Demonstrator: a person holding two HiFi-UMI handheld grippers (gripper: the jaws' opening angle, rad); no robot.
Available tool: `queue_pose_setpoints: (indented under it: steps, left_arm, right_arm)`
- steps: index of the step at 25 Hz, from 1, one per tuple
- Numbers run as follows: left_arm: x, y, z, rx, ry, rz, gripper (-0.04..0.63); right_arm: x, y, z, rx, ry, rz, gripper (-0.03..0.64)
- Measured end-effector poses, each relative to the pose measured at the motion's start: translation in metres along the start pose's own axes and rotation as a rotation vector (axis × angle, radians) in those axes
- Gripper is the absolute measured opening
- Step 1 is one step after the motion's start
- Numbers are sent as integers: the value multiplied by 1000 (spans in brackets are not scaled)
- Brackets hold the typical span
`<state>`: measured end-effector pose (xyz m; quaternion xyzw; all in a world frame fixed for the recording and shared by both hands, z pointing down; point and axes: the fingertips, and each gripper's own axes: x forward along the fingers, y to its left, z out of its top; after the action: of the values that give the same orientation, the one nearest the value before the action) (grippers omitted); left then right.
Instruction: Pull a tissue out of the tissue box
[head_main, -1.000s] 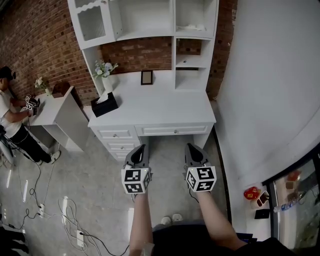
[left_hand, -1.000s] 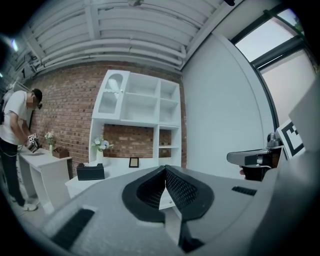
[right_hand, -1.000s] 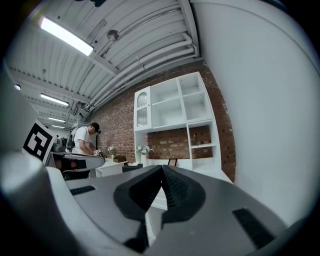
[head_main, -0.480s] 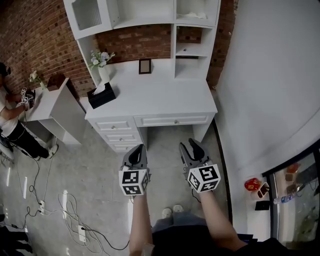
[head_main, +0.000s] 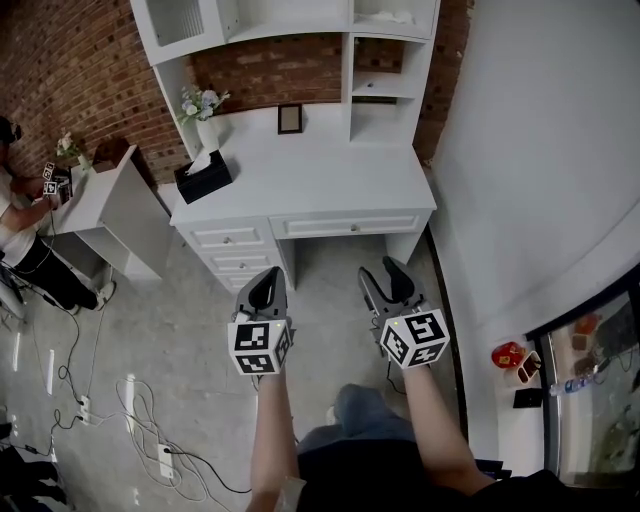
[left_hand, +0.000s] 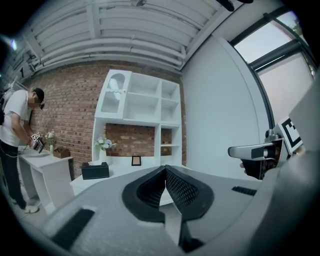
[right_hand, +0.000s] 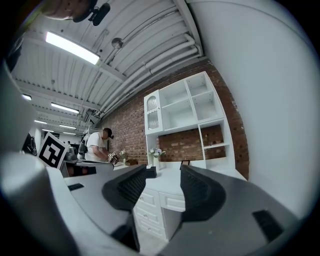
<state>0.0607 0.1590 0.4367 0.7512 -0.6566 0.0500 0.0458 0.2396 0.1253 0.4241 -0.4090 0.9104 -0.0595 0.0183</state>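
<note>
Right claw (head_main: 386, 275) had its jaws together a second ago; now they are apart and opening, with nothing between them. Both claws also sit a bit closer to the table front than before.

Black rectangular tissue box (head_main: 203, 178) sits on the white table (head_main: 300, 195) by its left edge, toward the back left corner. A white tissue (head_main: 201, 160) sticks up from its top slot. A white vase of pale flowers (head_main: 207, 128) stands just behind the box, in the back left corner. A small dark picture frame (head_main: 290, 118) is upright at the back edge, mid-table.

Left claw (head_main: 266, 290) has its jaws together, empty. Both claws hang over the grey floor (head_main: 190, 340) off the table's front edge, well apart from the box and side by side. A person (head_main: 20, 240) bends over a second white table at far left.
</note>
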Motion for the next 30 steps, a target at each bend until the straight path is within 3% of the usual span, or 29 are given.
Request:
queue_pose_setpoints:
  steps: [16, 24, 30]
  left_arm:
    - [36, 17, 40, 42, -74, -7, 9]
    - [81, 42, 50, 66, -87, 12, 9]
    - [139, 76, 49, 66, -85, 58, 9]
  right_arm:
    - [32, -19, 43, -29, -92, -7, 196]
    - [83, -44, 54, -37, -126, 12, 196]
    - [153, -76, 49, -23, -113, 31, 196]
